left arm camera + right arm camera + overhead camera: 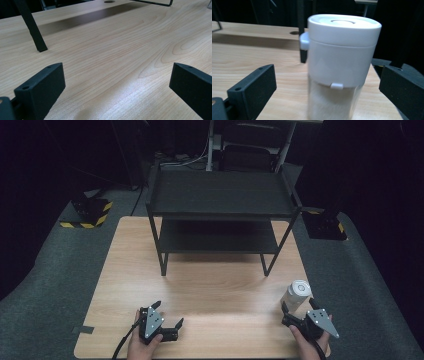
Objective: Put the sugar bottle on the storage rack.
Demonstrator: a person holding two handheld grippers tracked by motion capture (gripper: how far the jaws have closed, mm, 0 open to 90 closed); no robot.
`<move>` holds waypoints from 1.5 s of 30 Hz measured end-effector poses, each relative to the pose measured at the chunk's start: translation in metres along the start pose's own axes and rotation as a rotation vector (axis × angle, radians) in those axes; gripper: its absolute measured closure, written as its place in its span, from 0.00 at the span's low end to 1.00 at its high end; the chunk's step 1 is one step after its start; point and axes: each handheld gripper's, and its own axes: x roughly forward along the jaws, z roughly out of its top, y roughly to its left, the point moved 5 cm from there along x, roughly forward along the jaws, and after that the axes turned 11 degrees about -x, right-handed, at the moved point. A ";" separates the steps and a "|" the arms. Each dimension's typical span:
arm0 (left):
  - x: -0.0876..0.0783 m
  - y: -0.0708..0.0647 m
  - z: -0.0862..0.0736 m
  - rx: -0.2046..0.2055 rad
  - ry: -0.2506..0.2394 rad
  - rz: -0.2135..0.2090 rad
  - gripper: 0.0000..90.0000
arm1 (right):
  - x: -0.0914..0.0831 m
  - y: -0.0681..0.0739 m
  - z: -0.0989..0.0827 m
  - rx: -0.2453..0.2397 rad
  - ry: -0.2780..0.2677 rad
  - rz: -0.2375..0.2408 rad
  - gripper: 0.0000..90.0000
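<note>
Progress: nothing is being carried yet; the clear cylindrical jar with the broad white plastic lid [296,294] is standing upright on the light wooden table [200,285], near its right front edge and well short of the black two-tier metal shelf rack [220,215] at the far side. Both shelves of that rack are lying bare.

Step in hand: judging by how the tools are lying, the approach to the jar is looking about complete and the closing of the grip is what is coming next; lifting and any setting down are all waiting to be done.

Right gripper [329,87]: its jaws are standing wide, one on each side of the jar, with clear gaps showing in the right gripper view, so they are bracketing it and not touching it. In the high view the right gripper [300,315] is sitting just in front of the jar, pointing at it.

Left gripper [117,85]: its jaws are also spread wide and pinching nothing, with bare wood between them. In the high view the left gripper [161,325] is resting low near the table's front edge, well apart from the jar.

Jar contents: a pale granular filling seems to be showing through the clear lower wall, though the blur is making it hard to tell.

Rack leg [31,26]: a black upright is standing ahead of the left gripper.
</note>
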 end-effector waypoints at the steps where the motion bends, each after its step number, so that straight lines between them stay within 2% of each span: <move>1: 0.000 0.000 0.000 0.001 -0.002 0.000 0.01 | 0.005 0.000 -0.001 0.008 -0.001 0.000 0.03; 5: -0.001 -0.001 -0.001 0.004 -0.004 0.005 0.00 | 0.016 0.004 -0.002 0.003 -0.002 -0.022 0.09; 6: -0.001 -0.001 -0.001 0.005 -0.005 0.006 0.01 | 0.019 0.005 -0.004 0.003 -0.012 -0.033 0.16; 8: -0.001 -0.001 -0.001 0.005 -0.004 0.005 0.00 | 0.023 0.007 -0.005 -0.001 -0.022 -0.046 0.20; 13: -0.003 -0.001 -0.002 0.006 -0.010 0.006 0.00 | 0.027 0.006 -0.005 0.029 -0.047 -0.071 0.34; 26: -0.003 -0.002 -0.002 0.008 -0.010 0.008 0.01 | 0.026 0.005 -0.003 0.045 -0.045 -0.054 0.35; 29: -0.003 -0.001 -0.002 0.007 -0.009 0.008 0.00 | 0.024 0.006 0.000 0.044 -0.042 -0.037 0.35; 41: -0.003 -0.001 -0.002 0.002 -0.009 0.007 0.01 | 0.015 0.022 0.022 0.015 -0.079 0.016 0.35; 45: -0.003 -0.001 -0.002 -0.001 -0.009 0.008 0.01 | 0.016 0.027 0.029 0.011 -0.070 0.033 0.35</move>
